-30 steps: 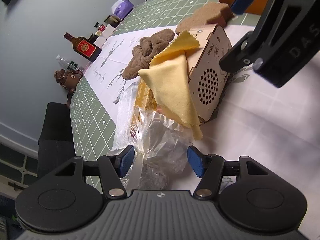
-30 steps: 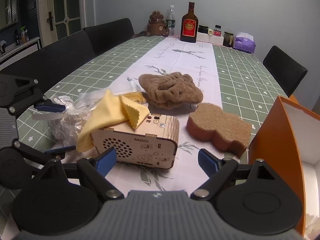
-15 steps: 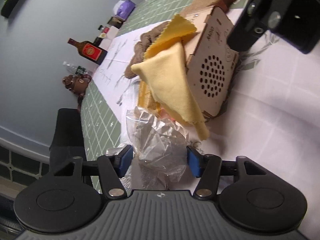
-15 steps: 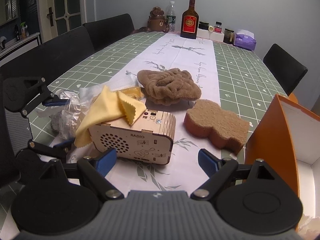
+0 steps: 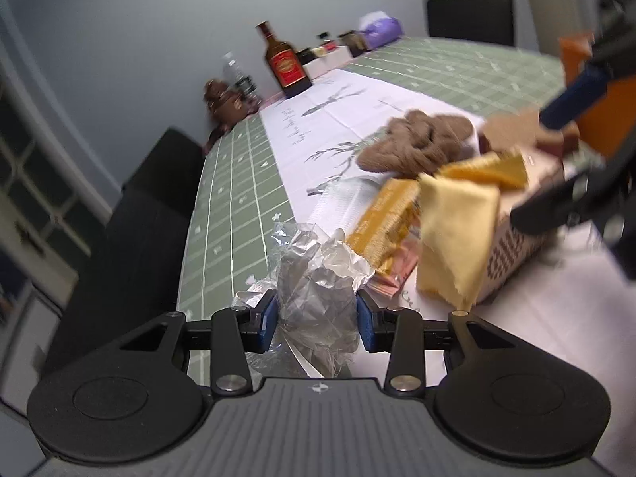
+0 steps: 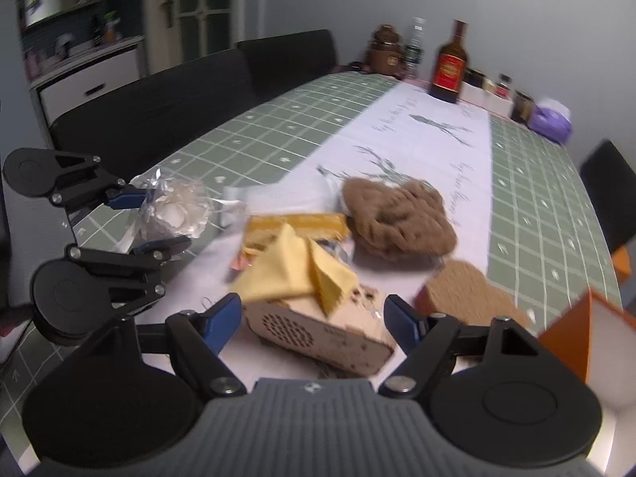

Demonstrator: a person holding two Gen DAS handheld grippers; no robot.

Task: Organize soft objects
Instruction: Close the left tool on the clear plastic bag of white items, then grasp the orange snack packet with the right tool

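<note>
The crumpled clear plastic bag (image 5: 318, 298) sits between the blue pads of the left hand-held gripper (image 5: 317, 320), at the near left of the bench (image 6: 528, 198), which is covered in a green checked cloth with a white runner. The jaws have just been closing and now press into the crinkled film on both sides, roughly half closed. In the right wrist view the bag (image 6: 173, 210) is pinched by the left hand-held gripper (image 6: 145, 220) and seems raised off the bench, though blur makes that hard to confirm.

Just right of the bag lie a yellow-orange packet (image 5: 383, 230) and a pinkish one under it. A pale yellow cloth with pinked edges (image 6: 296, 274) is draped over the left end of a light wooden laser-cut radio box (image 6: 318, 328). The right hand-held gripper (image 6: 314, 320) stands wide open astride that box, its jaws having just narrowed a little, pads apart from its ends as far as the blur allows.

Beyond the box rests a brown knitted fabric bundle (image 6: 397, 218), and to its right a brown thick sponge slab (image 6: 469, 298). An orange box (image 6: 580, 342) stands at the near right edge. At the far end are a dark bottle with a red label (image 6: 449, 67), a brown bear figure (image 6: 383, 51), and a purple tissue pack (image 6: 552, 121). Black chairs (image 6: 159, 107) line the left side.
</note>
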